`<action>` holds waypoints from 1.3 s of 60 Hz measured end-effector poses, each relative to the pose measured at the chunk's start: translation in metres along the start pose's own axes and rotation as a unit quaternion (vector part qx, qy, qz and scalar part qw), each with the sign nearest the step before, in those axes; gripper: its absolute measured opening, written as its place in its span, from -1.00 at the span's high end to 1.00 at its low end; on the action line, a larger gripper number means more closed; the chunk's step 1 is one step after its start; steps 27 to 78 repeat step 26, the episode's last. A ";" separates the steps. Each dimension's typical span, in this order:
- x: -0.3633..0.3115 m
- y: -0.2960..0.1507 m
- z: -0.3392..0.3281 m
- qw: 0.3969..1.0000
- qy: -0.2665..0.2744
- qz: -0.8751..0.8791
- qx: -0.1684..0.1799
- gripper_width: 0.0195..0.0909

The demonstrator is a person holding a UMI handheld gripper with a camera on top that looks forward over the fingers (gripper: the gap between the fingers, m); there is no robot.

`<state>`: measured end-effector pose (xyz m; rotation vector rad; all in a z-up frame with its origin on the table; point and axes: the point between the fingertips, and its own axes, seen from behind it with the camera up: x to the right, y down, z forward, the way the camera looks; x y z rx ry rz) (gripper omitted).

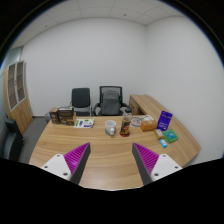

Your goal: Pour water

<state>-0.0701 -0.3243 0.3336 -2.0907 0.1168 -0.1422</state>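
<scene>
Gripper view shows my gripper (112, 160) held high above the near edge of the worktop (100, 160), its two fingers spread wide with nothing between them but bare wood.

What I need for pouring stands well ahead of the fingers, in the cluster along the far edge of the worktop. A dark bottle (125, 126) stands upright there, its long axis vertical, just right of straight ahead, so my reach goes forward and a little to the right. A white cup (111, 127) stands just beside it on the left; I judge it the likely place for the water, though I cannot tell what either one contains.

Further right lie a yellowish packet (148, 123), a blue box (165, 121) and some teal things (169, 137) near the right edge. To the left, at the far edge, sits a dark box (61, 116).

The wood between me and the bottle is open, so a straight approach looks free. The cup's closeness is the risk when my fingers close around the bottle.
</scene>
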 end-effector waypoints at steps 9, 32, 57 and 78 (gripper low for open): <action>0.013 -0.005 -0.012 1.000 0.015 -0.012 0.013 -0.86; 0.011 0.002 -0.021 1.000 0.007 -0.021 0.014 -0.86; 0.011 0.002 -0.021 1.000 0.007 -0.021 0.014 -0.86; 0.011 0.002 -0.021 1.000 0.007 -0.021 0.014 -0.86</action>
